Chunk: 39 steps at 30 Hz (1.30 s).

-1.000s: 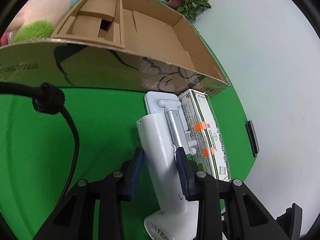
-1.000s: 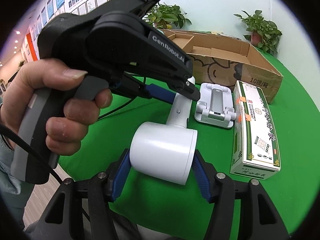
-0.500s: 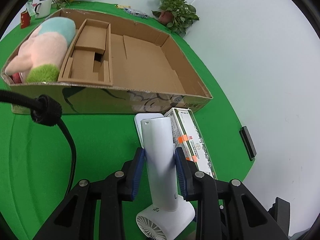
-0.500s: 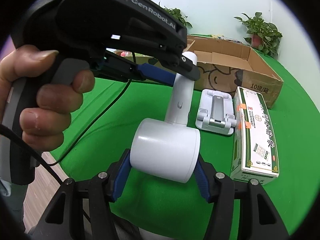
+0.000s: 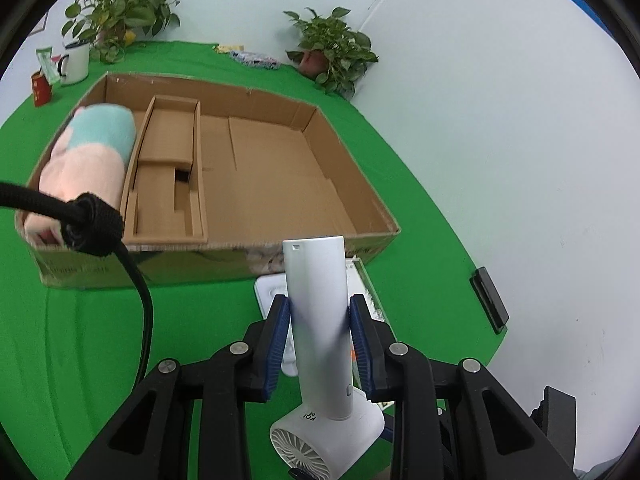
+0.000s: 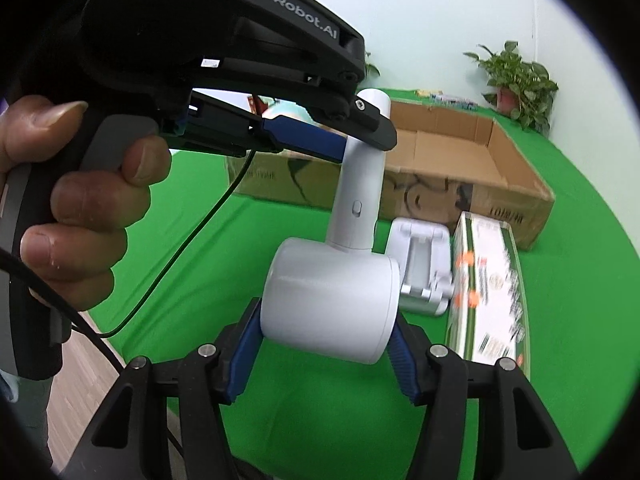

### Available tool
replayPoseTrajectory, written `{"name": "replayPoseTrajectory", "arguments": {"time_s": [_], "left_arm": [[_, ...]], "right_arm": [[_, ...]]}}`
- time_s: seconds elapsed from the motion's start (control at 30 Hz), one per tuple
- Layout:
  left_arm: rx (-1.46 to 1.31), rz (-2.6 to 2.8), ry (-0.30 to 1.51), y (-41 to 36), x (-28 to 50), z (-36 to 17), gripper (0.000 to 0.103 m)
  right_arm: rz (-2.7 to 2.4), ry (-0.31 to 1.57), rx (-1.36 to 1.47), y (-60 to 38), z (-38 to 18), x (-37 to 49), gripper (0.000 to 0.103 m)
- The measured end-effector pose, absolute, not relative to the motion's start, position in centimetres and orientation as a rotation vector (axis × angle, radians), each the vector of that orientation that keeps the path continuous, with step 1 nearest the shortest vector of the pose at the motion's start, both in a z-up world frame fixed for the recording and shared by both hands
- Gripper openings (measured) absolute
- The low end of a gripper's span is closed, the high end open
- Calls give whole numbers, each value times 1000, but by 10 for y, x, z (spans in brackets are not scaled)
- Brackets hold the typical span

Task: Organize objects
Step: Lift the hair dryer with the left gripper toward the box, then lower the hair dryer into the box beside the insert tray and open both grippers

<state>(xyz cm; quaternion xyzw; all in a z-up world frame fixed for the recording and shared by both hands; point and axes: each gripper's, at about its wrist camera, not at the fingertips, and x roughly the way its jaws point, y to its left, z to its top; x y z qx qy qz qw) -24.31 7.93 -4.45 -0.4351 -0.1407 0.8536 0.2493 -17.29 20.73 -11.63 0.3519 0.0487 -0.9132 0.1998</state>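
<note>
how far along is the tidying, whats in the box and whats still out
Done: only the plush toy lies in the cardboard box. In hand: the white fan, head in the right hand-held gripper, handle in the left hand-held gripper. Left: the white stand and the green-and-white carton sit on the cloth.

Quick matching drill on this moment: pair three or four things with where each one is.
Things:
1. white handheld fan
2. pink and teal plush toy
3. green and white carton
4. white folding stand

Places:
A. left end of the brown cardboard box
B. held by both tools
C. on the green cloth, right of the stand
D. on the cloth, left of the carton

Pairs: 1-B, 2-A, 3-C, 4-D
</note>
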Motion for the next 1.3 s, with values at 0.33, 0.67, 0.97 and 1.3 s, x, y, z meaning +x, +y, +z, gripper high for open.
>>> {"name": "replayPoseTrajectory", "arguments": {"time_s": [0.33,0.67,0.97,1.3], "left_arm": [[-1086,2348,-320,91,-279,14,28],[-1050,2371,-261,104,-328,57,28],[-1072,2370,-282,95,-384,56,28],[-1184,2359,-327,79,-461,10,28]], "right_arm": [[-2620,95,883,216,-78,-215,57],[-2639,76,866,222,-55,-257,57],[-2618,74,888,218,-51,-293,57],[-2544,53,995,214,-68,-342,57]]}}
